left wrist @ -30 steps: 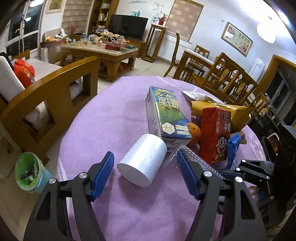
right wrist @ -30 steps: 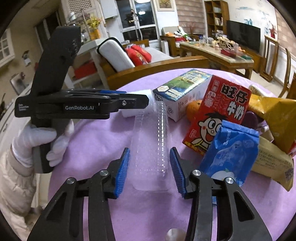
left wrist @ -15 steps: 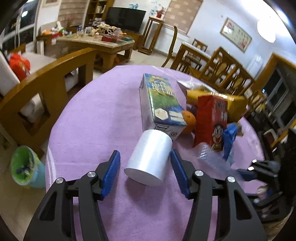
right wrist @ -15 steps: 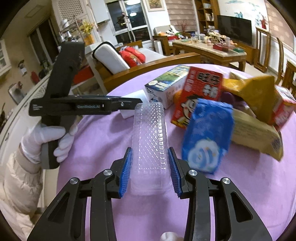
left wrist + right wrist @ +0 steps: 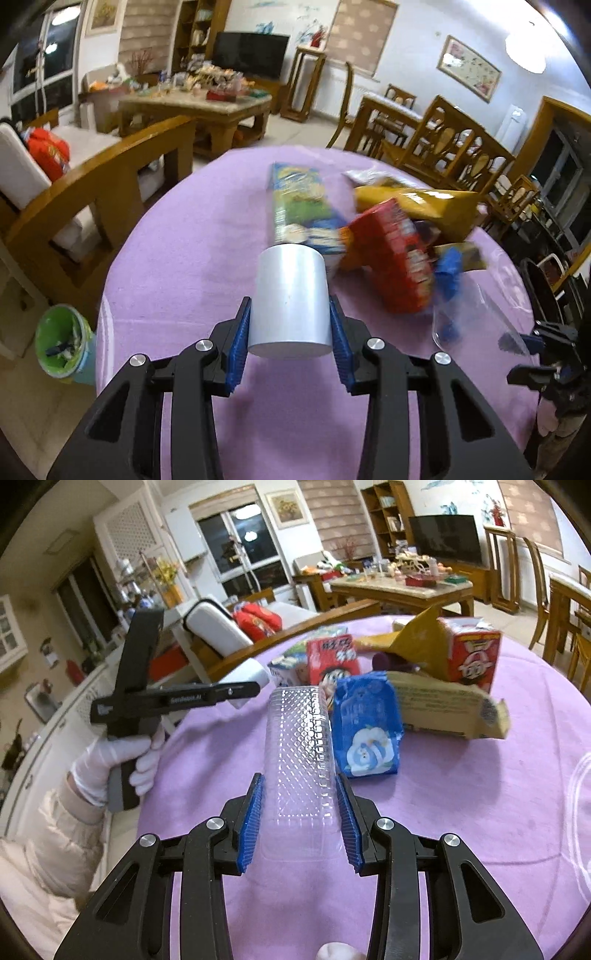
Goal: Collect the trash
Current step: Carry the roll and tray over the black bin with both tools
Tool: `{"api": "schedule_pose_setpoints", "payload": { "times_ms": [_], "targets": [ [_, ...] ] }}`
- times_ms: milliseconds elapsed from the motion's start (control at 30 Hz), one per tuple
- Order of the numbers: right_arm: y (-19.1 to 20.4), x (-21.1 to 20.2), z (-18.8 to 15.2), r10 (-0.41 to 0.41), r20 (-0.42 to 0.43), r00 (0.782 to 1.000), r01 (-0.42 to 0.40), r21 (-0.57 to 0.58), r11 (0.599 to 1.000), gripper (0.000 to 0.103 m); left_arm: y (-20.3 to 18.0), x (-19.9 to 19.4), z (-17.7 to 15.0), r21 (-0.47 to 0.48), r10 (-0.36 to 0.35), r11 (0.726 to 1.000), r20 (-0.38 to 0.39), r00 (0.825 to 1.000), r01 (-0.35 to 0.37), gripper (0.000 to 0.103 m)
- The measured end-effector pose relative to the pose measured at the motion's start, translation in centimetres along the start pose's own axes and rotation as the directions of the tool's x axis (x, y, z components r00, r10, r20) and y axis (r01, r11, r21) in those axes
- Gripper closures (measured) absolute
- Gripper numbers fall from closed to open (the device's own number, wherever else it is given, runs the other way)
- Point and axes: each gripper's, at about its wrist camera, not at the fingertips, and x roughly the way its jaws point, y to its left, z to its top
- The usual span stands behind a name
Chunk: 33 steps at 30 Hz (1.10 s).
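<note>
My left gripper is shut on a white paper cup, holding it on its side just above the purple tablecloth. My right gripper is shut on a clear plastic tray, lifted off the cloth. The tray also shows faintly in the left wrist view. The left gripper appears in the right wrist view, held by a white-gloved hand. A small bin with a green liner stands on the floor left of the table.
A pile of packaging lies mid-table: a green-blue carton, a red milk box, a blue packet, yellow bags, a red carton. A wooden chair stands by the table's left edge.
Both grippers closed on their items: the left on the white cup, the right on the clear tray. Both items have been lifted and drawn back from the pile.
</note>
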Motion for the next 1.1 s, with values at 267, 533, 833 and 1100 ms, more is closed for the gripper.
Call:
{"api": "schedule_pose_setpoints", "payload": {
  "times_ms": [267,533,833,1100],
  "targets": [
    [-2.4,-5.6,-0.2,0.013,0.125,0.992,-0.018,0.037,0.999,0.065,-7.1,-2.6,0.9,0.094,-0.106,0.991,0.083,0.991,0.098,0.064],
    [-7.5,-12.1,-2.0,-0.088,0.234,0.968,0.058,0.132,0.990,0.065,-15.0,-0.4,2.5,0.167,-0.231,0.962,0.078,0.970,0.215,0.064],
    [-15.0,-20.6,-6.8,-0.281,0.319,0.905,0.189,0.290,0.938,0.064,-25.2,3.1,3.3,0.269,-0.369,0.898,0.031,0.929,0.348,0.064],
    [-21.0,-27.8,-13.2,-0.467,0.341,0.816,0.303,0.436,0.847,0.064,-33.6,6.0,2.4,0.329,-0.478,0.820,-0.054,0.877,0.468,0.064]
  ]
}}
